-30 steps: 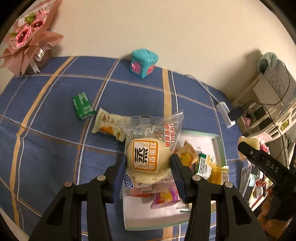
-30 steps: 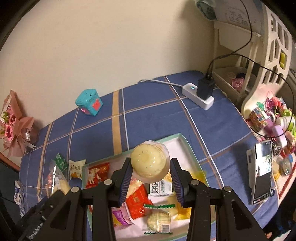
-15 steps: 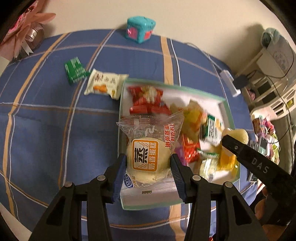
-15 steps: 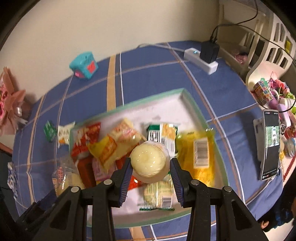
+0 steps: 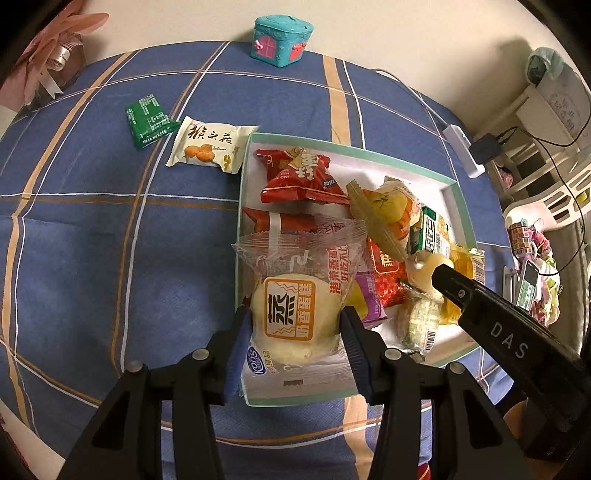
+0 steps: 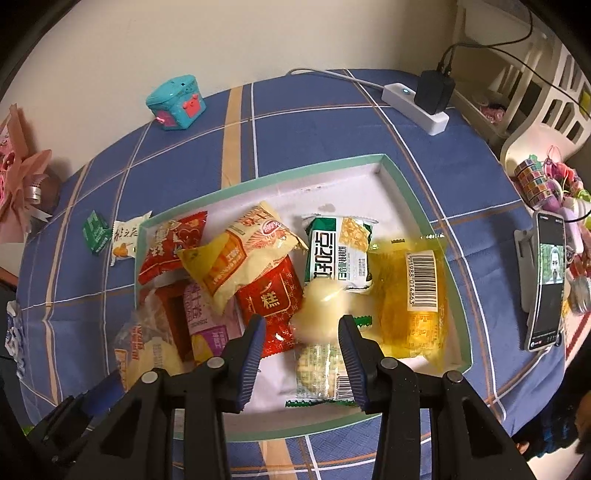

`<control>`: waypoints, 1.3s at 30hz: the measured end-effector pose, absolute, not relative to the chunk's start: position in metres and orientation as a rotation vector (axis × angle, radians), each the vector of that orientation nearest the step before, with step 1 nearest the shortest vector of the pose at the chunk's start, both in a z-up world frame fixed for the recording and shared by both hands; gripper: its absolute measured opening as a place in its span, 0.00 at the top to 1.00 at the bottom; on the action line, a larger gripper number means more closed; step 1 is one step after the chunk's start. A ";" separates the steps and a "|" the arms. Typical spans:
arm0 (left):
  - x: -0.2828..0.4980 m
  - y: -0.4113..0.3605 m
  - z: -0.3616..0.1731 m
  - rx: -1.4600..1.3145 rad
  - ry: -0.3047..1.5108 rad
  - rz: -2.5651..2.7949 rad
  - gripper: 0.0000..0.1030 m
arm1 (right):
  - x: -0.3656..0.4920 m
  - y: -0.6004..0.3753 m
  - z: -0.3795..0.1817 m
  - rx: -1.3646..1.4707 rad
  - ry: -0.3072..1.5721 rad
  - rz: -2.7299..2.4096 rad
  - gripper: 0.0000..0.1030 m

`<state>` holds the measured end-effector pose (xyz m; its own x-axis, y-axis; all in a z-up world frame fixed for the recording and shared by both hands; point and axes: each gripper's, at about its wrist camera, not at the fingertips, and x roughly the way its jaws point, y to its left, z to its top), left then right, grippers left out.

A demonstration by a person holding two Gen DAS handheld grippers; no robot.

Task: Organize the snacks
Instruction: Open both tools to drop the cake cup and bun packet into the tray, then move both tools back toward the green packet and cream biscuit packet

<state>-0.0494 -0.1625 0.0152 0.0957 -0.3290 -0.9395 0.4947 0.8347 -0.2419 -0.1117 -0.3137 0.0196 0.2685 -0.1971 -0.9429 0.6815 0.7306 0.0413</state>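
Left tongs (image 5: 293,325): clenched on a clear-wrapped steamed cake (image 5: 295,314), held over the near left corner of the tray (image 5: 460,201).
Right tongs (image 6: 301,332): spread apart; a pale round cake (image 6: 321,310) shows blurred between the tips, and whether it touches either pad is hard to tell.
Tray: green-rimmed, white inside, on the blue plaid desk (image 5: 92,236), crowded with red, yellow and green snack packs.
Outside the tray: a white snack packet (image 5: 210,147) just beside its far left corner, a green packet (image 5: 147,120) next to that.
Far edge: a teal toy box (image 5: 282,35) by the wall.
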 end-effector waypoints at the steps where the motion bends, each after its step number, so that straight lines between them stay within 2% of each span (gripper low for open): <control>1: -0.049 -0.163 0.016 0.150 1.343 -0.614 0.50 | -0.111 -0.313 0.020 0.491 1.156 -0.625 0.57; 6: -0.049 -0.164 0.021 0.147 1.335 -0.629 0.49 | -0.109 -0.310 0.023 0.476 1.153 -0.624 0.57; 8: -0.049 -0.164 0.024 0.150 1.328 -0.630 0.43 | -0.108 -0.308 0.024 0.472 1.151 -0.622 0.57; 16: -0.043 -0.159 0.032 0.132 1.308 -0.609 0.42 | -0.105 -0.306 0.025 0.459 1.155 -0.623 0.56; 18: -0.039 -0.156 0.034 0.123 1.296 -0.582 0.40 | -0.105 -0.307 0.024 0.464 1.163 -0.628 0.43; 19: -0.037 -0.154 0.035 0.120 1.290 -0.569 0.32 | -0.105 -0.307 0.023 0.466 1.167 -0.631 0.34; 20: -0.034 -0.151 0.036 0.116 1.282 -0.552 0.26 | -0.106 -0.308 0.022 0.465 1.169 -0.630 0.31; 21: -0.030 -0.148 0.038 0.111 1.271 -0.526 0.25 | -0.106 -0.308 0.021 0.466 1.170 -0.632 0.30; 23: -0.024 -0.142 0.039 0.109 1.258 -0.483 0.20 | -0.105 -0.308 0.020 0.466 1.172 -0.637 0.19; 27: -0.011 -0.133 0.037 0.109 1.249 -0.418 0.18 | -0.105 -0.309 0.019 0.464 1.173 -0.641 0.12; 29: -0.005 -0.128 0.035 0.099 1.250 -0.397 0.17 | -0.105 -0.309 0.019 0.459 1.174 -0.644 0.05; 30: -0.002 -0.125 0.034 0.094 1.252 -0.384 0.16 | -0.105 -0.308 0.019 0.456 1.175 -0.643 0.04; 32: 0.002 -0.120 0.032 0.084 1.252 -0.368 0.08 | -0.104 -0.308 0.019 0.457 1.174 -0.638 0.04; 39: 0.016 -0.103 0.029 0.029 1.246 -0.321 0.05 | -0.103 -0.307 0.019 0.451 1.177 -0.646 0.00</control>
